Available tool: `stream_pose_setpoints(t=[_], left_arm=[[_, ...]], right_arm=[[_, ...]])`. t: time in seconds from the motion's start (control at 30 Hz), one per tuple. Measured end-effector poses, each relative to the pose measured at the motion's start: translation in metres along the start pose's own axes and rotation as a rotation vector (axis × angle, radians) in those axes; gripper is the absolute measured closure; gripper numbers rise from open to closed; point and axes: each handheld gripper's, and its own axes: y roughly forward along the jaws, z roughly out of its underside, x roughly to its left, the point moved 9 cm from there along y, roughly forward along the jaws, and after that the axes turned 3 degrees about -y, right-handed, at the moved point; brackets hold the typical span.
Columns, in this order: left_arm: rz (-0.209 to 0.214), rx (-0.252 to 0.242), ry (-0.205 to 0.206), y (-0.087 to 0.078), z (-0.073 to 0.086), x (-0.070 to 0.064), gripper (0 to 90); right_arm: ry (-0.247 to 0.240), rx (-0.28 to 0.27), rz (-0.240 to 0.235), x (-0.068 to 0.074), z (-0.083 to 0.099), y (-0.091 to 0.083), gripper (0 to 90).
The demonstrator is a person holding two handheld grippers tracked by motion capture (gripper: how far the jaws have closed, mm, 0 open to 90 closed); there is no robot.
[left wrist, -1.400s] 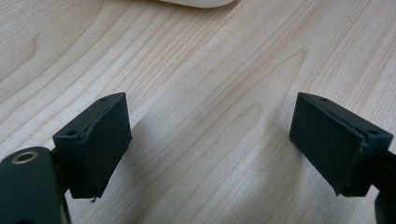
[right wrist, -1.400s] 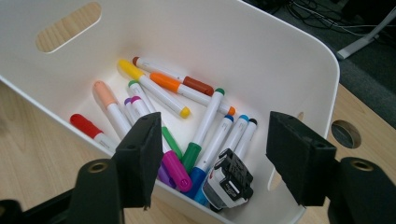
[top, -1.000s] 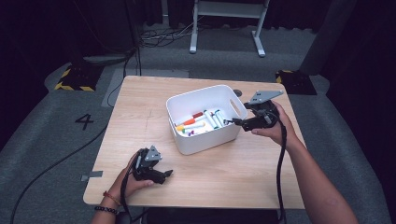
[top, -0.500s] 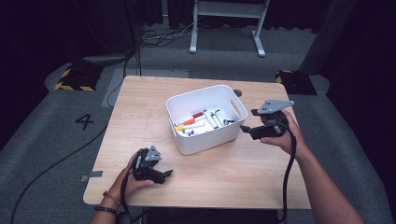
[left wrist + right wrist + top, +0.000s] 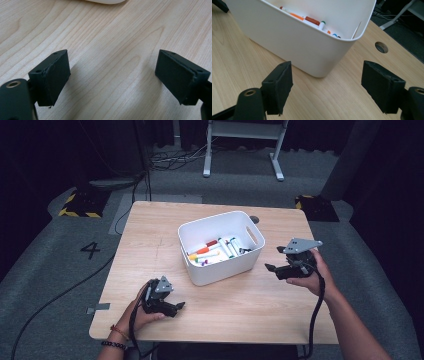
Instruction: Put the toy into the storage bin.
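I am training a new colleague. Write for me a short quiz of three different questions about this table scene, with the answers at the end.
1. True or false: the right claw is holding a marker.
2. Which option describes the left claw?
A. Open, low over bare wood
B. Shut on the bin's rim
C. Inside the bin
3. Fill in: the markers lie inside the white ____.

Key
1. False. In the right gripper view its jaws stand apart with nothing between them, just outside the bin's wall.
2. A. In the left gripper view the jaws are wide apart above the table.
3. bin
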Motion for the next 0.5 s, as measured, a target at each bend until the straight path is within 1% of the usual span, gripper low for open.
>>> stream_pose_setpoints(t=[0.03, 0.07, 0.1, 0.13, 0.17, 0.27, 0.47, 0.5], left_arm=[[0.0, 0.0, 0.0, 0.0, 0.0, 0.0, 12.7], [0.0, 0.0, 0.0, 0.0, 0.0, 0.0, 12.8], [0.0, 0.0, 0.0, 0.0, 0.0, 0.0, 12.7], [0.0, 0.0, 0.0, 0.0, 0.0, 0.0, 12.8], [0.0, 0.0, 0.0, 0.0, 0.0, 0.0, 12.8], [0.0, 0.0, -0.001, 0.0, 0.0, 0.0, 12.8], [0.0, 0.0, 0.0, 0.0, 0.0, 0.0, 12.7], [0.0, 0.0, 0.0, 0.0, 0.0, 0.0, 12.7]], right_arm=[[0.006, 0.004, 0.002, 0.001, 0.002, 0.0, 25.4], [-0.004, 0.012, 0.006, 0.0, 0.006, -0.001, 25.4], [0.002, 0.015, 0.004, 0.002, 0.008, 0.0, 25.4], [-0.006, 0.022, 0.01, 0.002, 0.012, 0.0, 25.0], [-0.003, 0.031, 0.018, 0.002, 0.015, 0.0, 24.9], [-0.015, 0.039, 0.017, 0.004, 0.023, 0.0, 25.0], [-0.003, 0.063, 0.022, 0.007, 0.041, 0.001, 24.9], [-0.004, 0.064, 0.015, 0.007, 0.043, 0.001, 25.0]])
